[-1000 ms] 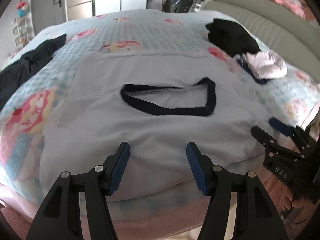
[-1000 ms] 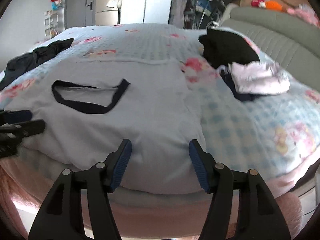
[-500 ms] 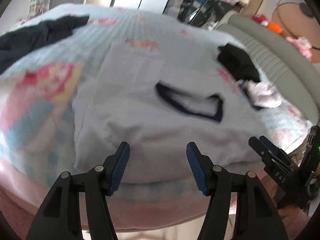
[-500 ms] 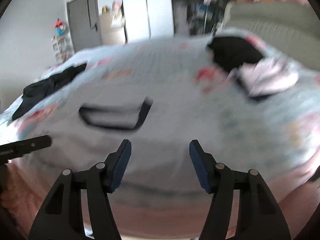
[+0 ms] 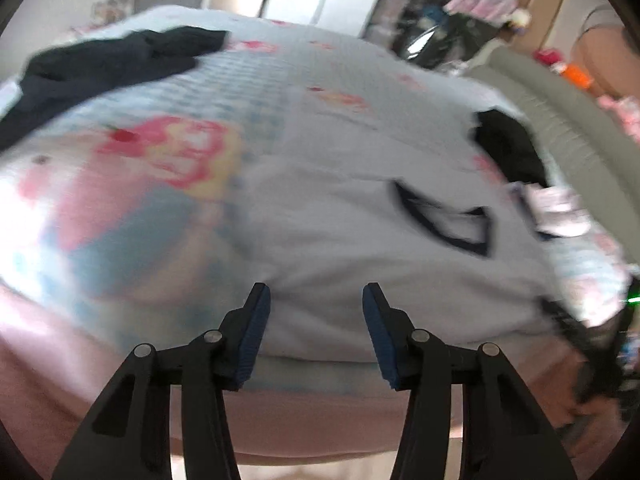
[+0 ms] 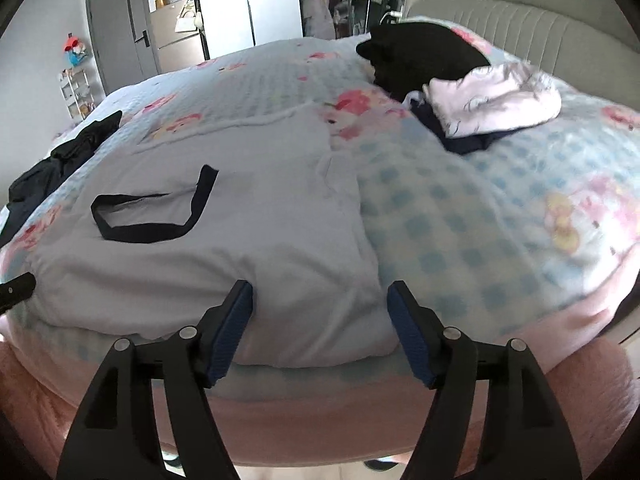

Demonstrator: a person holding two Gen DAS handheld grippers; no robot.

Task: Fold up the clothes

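On the bed (image 6: 460, 216), over a blue-checked cover with pink cartoon prints, a pale shirt (image 6: 240, 216) lies flat with its dark-trimmed collar (image 6: 156, 216) toward the near edge; its lower hem runs along the far side, and its near edge hangs just over the mattress front. The right gripper (image 6: 320, 320) sits low at that near edge, by the shirt's right corner, jaws wide apart and empty, the blue pads (image 6: 232, 328) either side of the cloth but not closed on it. The left gripper (image 5: 316, 328) is at the shirt's (image 5: 360, 240) left corner, jaws likewise spread, nothing between them; that view is blurred; whether the pads touch the fabric I cannot tell. Far right on the bed, near the grey headboard (image 6: 540, 28), a black garment (image 6: 420, 52) lies with a folded white-pink piece (image 6: 496, 100) resting on something navy just beside it. A dark heap (image 6: 60, 160) lies well apart at the far left.
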